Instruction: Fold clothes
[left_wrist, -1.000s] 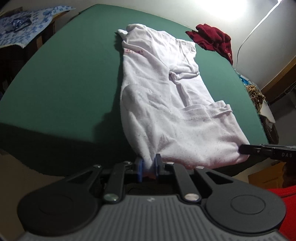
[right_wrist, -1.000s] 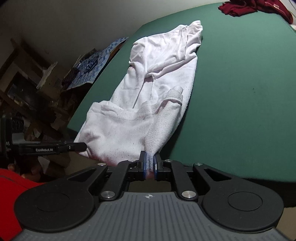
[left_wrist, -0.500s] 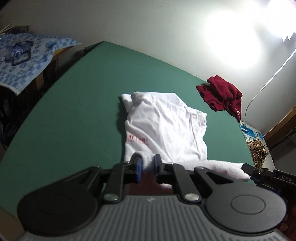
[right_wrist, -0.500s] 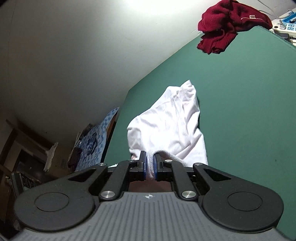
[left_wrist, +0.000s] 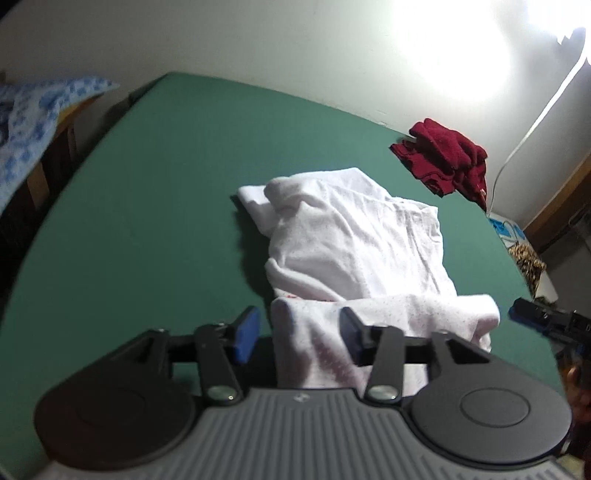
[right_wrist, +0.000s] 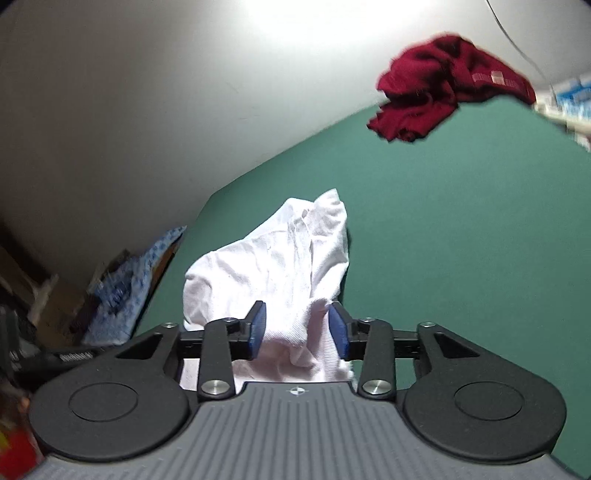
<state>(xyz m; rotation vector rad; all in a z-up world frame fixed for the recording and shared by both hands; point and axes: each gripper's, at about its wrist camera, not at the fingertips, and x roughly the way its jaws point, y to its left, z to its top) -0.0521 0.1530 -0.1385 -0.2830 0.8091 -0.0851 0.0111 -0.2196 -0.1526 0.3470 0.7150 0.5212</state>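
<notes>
the white shirt (left_wrist: 354, 251) lies doubled over at the middle of the green bench (left_wrist: 147, 221), its near hem running between the blue pads of both tongs. the left tongs (left_wrist: 299, 332) and right tongs (right_wrist: 297, 330) have both just been opening and now stand released, cloth between the pads but not pinched. a dark red garment (left_wrist: 443, 158) sits crumpled at two o'clock from the shirt, well apart, and a blue patterned cloth (left_wrist: 33, 122) lies off the bench at ten o'clock.
</notes>
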